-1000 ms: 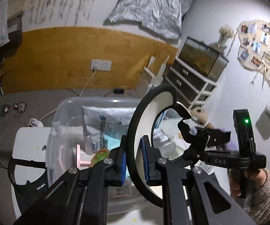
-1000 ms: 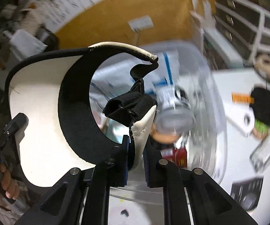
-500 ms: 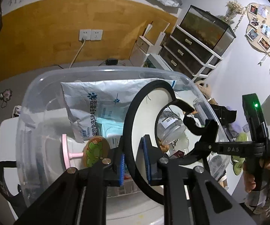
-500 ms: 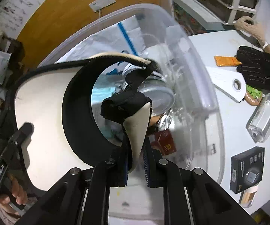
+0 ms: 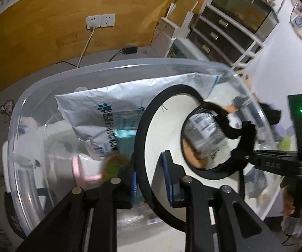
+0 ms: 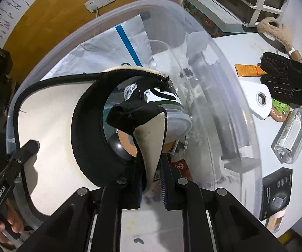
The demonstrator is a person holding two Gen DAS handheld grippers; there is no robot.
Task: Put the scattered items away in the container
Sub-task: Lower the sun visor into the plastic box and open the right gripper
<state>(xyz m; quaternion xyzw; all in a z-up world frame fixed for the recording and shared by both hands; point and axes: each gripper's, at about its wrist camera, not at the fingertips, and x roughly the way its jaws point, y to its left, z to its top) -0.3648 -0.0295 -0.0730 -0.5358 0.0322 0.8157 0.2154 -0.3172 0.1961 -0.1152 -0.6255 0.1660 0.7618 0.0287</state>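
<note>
Both grippers have the sun visor (image 6: 52,113) hanging right over the clear bin (image 6: 232,96), so this looks like the drop-in step. Left gripper (image 5: 151,176) has its jaws spread, brim edge sitting loose between them. Right gripper (image 6: 151,184) jaws look parted too, though the cream strap end between them may still be touching a pad. Next move is probably lowering it onto the white bag (image 5: 100,113) and jar (image 6: 172,117) inside the bin, then backing both off. Glove (image 6: 289,82) and bottle (image 6: 291,134) are outside the bin.
</note>
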